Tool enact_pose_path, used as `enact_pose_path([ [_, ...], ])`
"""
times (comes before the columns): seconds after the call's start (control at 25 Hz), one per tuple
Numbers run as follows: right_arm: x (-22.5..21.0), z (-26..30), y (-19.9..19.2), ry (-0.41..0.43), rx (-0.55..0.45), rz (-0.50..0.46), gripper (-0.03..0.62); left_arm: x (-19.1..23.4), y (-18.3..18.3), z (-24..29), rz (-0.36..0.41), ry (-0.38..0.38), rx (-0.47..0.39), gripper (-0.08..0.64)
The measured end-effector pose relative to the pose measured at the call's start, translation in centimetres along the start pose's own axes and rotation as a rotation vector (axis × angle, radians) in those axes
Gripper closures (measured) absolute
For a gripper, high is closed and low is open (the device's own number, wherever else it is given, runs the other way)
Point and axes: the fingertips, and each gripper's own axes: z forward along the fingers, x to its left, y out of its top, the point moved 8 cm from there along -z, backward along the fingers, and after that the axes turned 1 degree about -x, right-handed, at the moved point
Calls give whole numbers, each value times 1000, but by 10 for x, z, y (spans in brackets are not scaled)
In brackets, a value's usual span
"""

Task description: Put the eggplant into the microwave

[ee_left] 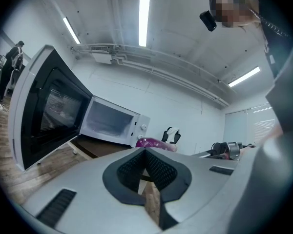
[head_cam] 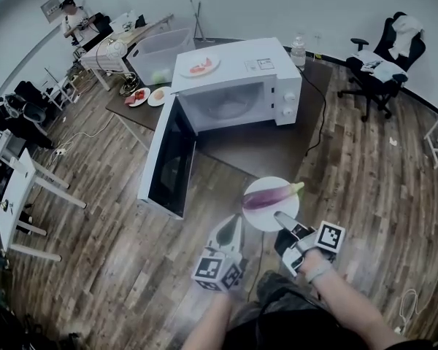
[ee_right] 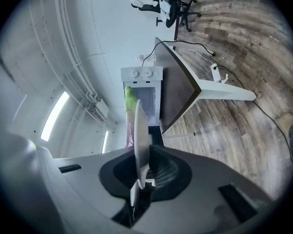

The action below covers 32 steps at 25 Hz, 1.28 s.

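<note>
Fingers (ee_right: pixel 168 172) of the right gripper (head_cam: pixel 280 216) clamped the rim of a white plate (head_cam: pixel 258 216) carrying the eggplant (head_cam: pixel 269 195), before the open microwave (head_cam: pixel 237 86) on the dark surface (head_cam: pixel 270 152), while those of the left gripper (head_cam: pixel 233 221) were pressed together, empty.

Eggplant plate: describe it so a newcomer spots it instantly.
Start at the white microwave, door swung open, on the dark table. In front, the right gripper pinches a round white plate by its rim. Only this plate carries a purple eggplant.
</note>
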Motion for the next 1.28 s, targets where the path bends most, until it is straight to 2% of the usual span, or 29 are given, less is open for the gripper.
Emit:
enact_pose_path([
  [0.4, -1, 62, 62, 5, 46, -10, 566, 32, 7, 75, 0, 30, -10, 560],
  [0.68, -8, 96, 87, -4, 85, -7, 567, 51, 7, 103, -4, 57, -22, 560],
  [0.96, -13, 125, 95, -9, 102, 20, 566, 70, 14, 119, -3, 81, -42, 560],
  [1.28, -23, 156, 107, -9, 125, 13, 566, 94, -1, 135, -10, 88, -31, 561],
])
